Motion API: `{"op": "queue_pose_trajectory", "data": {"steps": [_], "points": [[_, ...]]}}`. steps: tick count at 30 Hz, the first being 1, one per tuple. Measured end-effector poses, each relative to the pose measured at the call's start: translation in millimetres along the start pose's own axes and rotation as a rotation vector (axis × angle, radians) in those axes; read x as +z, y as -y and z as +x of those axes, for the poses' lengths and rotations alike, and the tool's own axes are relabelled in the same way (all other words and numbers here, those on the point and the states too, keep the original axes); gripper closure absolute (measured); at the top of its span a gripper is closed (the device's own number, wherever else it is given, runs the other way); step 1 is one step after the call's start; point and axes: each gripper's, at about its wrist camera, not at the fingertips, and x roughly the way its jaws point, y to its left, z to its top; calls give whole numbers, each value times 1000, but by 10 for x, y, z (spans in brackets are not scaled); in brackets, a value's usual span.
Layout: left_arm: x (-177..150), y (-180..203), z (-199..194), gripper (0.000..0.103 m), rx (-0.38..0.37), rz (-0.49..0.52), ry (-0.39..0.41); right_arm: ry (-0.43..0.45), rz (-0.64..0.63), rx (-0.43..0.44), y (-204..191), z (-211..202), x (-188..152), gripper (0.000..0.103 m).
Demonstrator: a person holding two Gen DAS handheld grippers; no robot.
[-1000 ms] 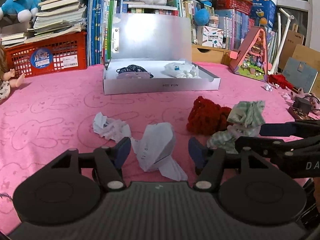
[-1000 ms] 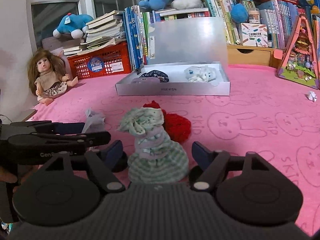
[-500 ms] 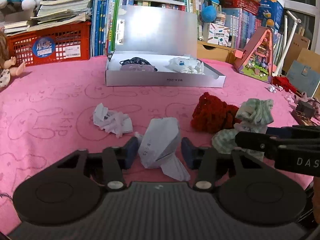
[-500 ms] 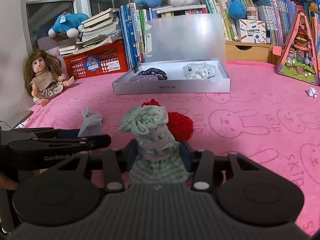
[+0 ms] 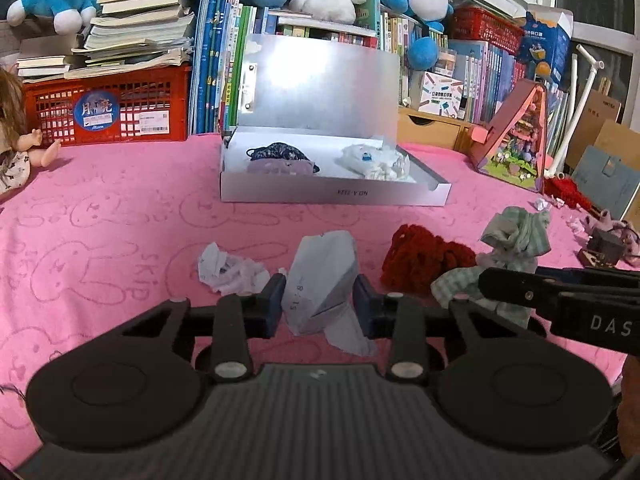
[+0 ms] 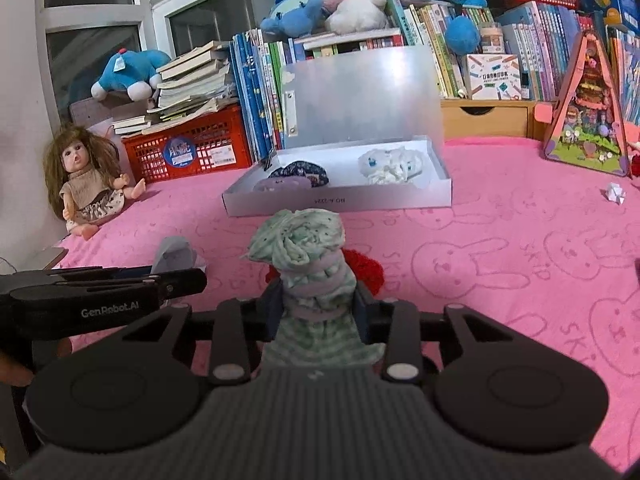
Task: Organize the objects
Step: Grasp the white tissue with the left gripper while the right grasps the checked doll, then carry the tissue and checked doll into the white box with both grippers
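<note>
- Both my tongs have closed since a second ago: left gripper (image 5: 319, 300) now pinches the folded paper (image 5: 323, 276), right gripper (image 6: 318, 312) squeezes the green cloth bundle (image 6: 308, 264)
- Open box (image 5: 334, 196) lies straight ahead of both, long side across; each load sits just above the pink cover (image 5: 100, 240)

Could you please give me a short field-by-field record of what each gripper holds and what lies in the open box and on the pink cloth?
left gripper: shut on folded paper
right gripper: shut on green striped cloth bundle
open box: lid up; holds dark patterned cloth and white cloth
pink cloth: bears crumpled paper left of the folded paper, and red yarn to its right
doll: sits at the left edge of the cloth
</note>
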Motion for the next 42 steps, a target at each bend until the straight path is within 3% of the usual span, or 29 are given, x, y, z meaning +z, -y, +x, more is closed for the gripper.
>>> {"op": "queue_pose_trajectory", "data": {"steps": [15, 28, 42], "points": [[241, -42, 18, 61, 3, -13, 1, 9, 11, -43, 101, 58, 282, 62], [681, -75, 173, 61, 5, -31, 30, 41, 14, -87, 229, 210, 733, 62], [1058, -93, 395, 61, -6, -51, 60, 59, 41, -75, 337, 508, 1148, 62]]}}
